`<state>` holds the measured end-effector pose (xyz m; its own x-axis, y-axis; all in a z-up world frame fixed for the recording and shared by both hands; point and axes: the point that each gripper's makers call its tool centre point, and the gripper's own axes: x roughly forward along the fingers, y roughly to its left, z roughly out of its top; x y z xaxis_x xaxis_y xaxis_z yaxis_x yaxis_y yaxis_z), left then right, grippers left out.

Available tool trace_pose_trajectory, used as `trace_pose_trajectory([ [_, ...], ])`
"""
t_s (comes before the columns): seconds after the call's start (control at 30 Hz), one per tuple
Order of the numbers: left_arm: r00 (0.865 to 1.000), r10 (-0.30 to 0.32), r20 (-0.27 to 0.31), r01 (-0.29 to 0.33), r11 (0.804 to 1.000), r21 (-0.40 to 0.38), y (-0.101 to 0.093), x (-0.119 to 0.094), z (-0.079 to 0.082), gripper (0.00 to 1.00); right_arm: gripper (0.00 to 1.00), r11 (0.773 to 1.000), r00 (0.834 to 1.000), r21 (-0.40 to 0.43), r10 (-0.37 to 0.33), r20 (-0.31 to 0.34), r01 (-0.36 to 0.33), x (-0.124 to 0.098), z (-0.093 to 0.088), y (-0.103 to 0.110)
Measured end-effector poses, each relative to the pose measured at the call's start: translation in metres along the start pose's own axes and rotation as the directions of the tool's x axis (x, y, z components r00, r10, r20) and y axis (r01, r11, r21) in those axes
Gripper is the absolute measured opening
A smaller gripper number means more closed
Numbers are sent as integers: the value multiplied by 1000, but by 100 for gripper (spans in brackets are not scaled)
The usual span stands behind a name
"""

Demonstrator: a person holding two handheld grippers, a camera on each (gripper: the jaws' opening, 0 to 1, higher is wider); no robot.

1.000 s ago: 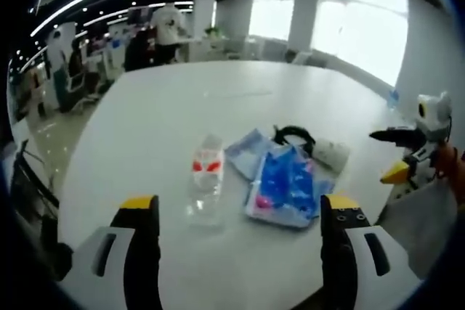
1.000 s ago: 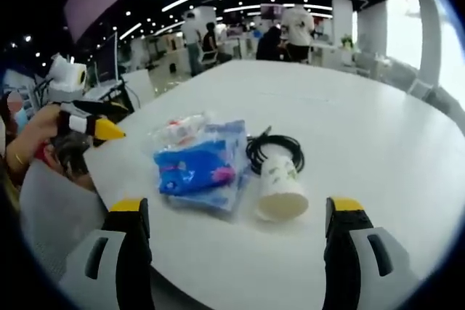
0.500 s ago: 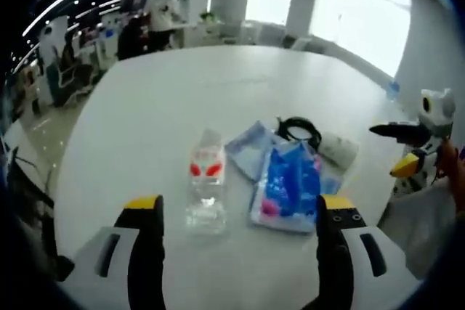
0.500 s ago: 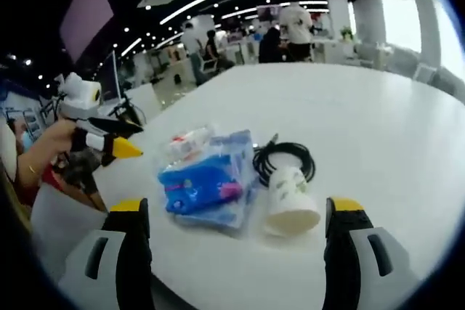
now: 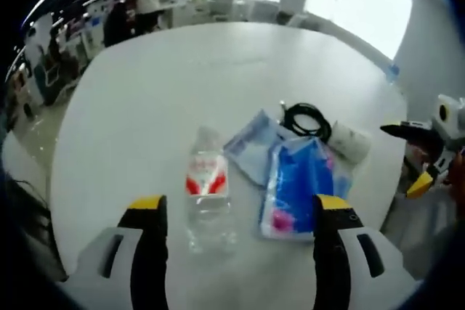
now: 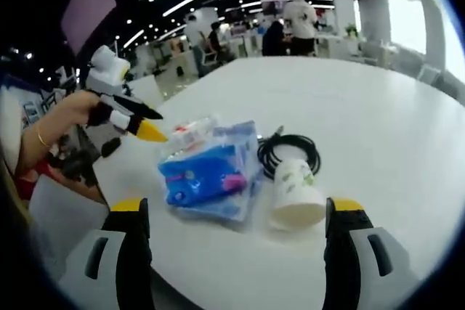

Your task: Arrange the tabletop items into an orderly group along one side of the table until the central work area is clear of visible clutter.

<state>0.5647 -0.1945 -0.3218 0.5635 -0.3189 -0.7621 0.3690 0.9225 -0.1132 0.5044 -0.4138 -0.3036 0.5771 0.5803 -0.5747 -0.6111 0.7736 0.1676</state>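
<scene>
A clear water bottle [image 5: 208, 186] with a red label lies on its side on the white table [image 5: 145, 85]. To its right lie a blue packet [image 5: 296, 188], a paler blue packet [image 5: 254, 149], a coiled black cable [image 5: 305, 117] and a tipped paper cup [image 5: 349, 143]. My left gripper [image 5: 240, 208] stands open just short of the bottle, holding nothing. My right gripper [image 6: 237, 208] is open in front of the blue packet [image 6: 207, 176] and the paper cup [image 6: 298, 190]. The cable [image 6: 290, 149] lies behind the cup. The left gripper [image 6: 134, 123] hovers by the bottle [image 6: 190, 132].
The table [image 6: 378, 107] stretches bare beyond the cluster. The right gripper [image 5: 418, 161] pokes in at the table's right edge. A hand [image 6: 62, 125] holds the left gripper. People [image 6: 298, 23] and desks stand far behind the table.
My left gripper has come up and forward over the table toward the bottle. The right gripper has barely moved. The items lie where they were.
</scene>
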Motion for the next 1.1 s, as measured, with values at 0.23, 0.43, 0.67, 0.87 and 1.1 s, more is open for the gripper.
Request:
trace_pose_trajectory([
  [0.23,992,19,-127,-12,999,53,13,15,-4,71,100,1000,1000,11,-1,-12,1,0,-3,0],
  [0.43,989,3,-145,4,999,44,14,31,2,71,100,1000,1000,9,5,-26,-5,0,-6,2],
  [0.67,972,-5,-234,11,1000,27,17,49,0,64,100,999,999,34,-11,-36,13,0,-8,0],
  [0.87,957,-12,-290,20,1000,22,20,59,5,59,99,999,998,25,-37,-46,38,0,-10,-3],
  [1.1,931,-51,-362,46,999,-23,15,68,1,57,99,999,996,30,14,-84,-12,4,-18,9],
])
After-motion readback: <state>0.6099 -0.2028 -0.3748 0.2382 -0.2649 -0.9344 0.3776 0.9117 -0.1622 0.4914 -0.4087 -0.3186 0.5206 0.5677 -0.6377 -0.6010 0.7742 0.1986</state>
